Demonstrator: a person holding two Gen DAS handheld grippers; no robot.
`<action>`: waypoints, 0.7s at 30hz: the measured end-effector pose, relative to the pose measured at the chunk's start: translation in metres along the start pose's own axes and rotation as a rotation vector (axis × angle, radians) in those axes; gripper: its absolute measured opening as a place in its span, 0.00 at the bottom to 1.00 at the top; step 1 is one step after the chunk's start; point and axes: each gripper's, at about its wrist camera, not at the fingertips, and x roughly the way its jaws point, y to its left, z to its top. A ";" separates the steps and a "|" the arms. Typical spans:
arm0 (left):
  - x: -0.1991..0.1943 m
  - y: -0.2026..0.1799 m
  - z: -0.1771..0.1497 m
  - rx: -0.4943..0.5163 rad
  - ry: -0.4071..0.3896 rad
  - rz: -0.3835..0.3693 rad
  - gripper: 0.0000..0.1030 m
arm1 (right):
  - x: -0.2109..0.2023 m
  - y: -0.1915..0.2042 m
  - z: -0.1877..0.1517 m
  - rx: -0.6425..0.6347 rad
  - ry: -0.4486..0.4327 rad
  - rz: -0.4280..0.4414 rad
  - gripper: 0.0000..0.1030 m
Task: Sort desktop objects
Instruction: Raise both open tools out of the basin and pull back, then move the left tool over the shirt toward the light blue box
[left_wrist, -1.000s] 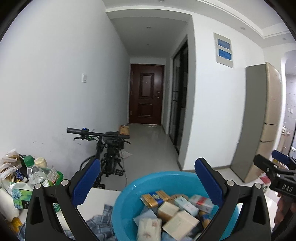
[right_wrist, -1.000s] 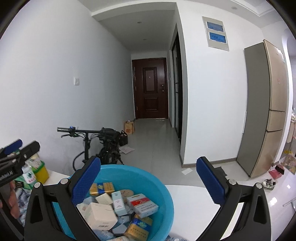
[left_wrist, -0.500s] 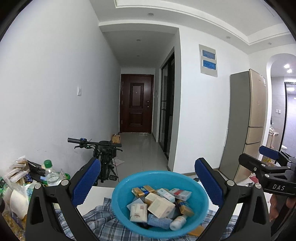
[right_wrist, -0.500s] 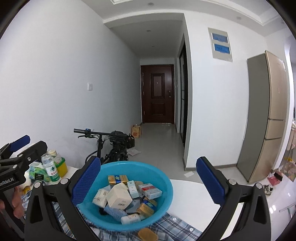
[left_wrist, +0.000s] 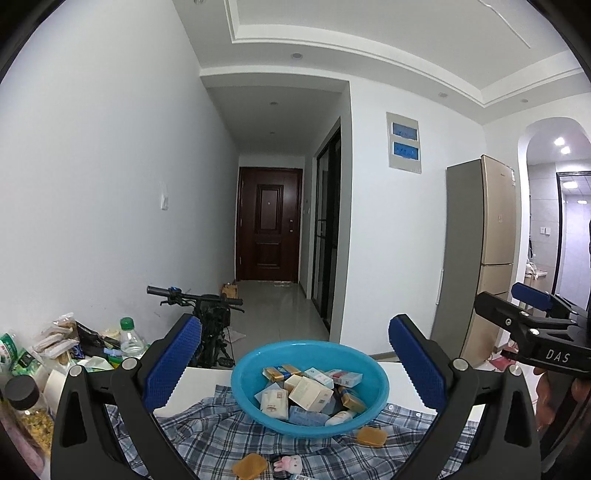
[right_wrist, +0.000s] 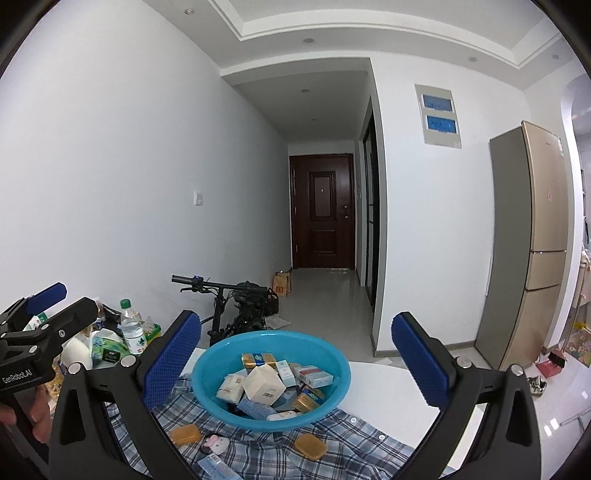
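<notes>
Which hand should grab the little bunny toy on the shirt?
Probably the left gripper: both are open and empty, but the bunny toy lies near its centre, while it sits left of the right gripper.

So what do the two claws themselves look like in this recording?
Both match: black plastic frames with silver screws, and two fingers faced with textured blue pads. The left claw shows white "GenRobot.AI" lettering in the right wrist view; the right claw shows "DAS" in the left wrist view. No sleeves or cables visible.

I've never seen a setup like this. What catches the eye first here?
A bright blue basin heaped with small boxes sits on a plaid shirt on the white table. Both open grippers, left and right, frame it, with a dark door down the hallway.
</notes>
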 end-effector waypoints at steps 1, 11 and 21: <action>-0.004 0.000 0.000 0.001 -0.003 0.001 1.00 | -0.003 0.001 0.000 0.000 -0.004 0.001 1.00; -0.025 -0.002 -0.005 -0.016 -0.021 0.011 1.00 | -0.020 0.003 -0.008 0.010 -0.008 0.011 1.00; -0.039 0.009 -0.040 -0.072 -0.050 -0.031 1.00 | -0.025 -0.001 -0.035 0.055 -0.008 0.042 1.00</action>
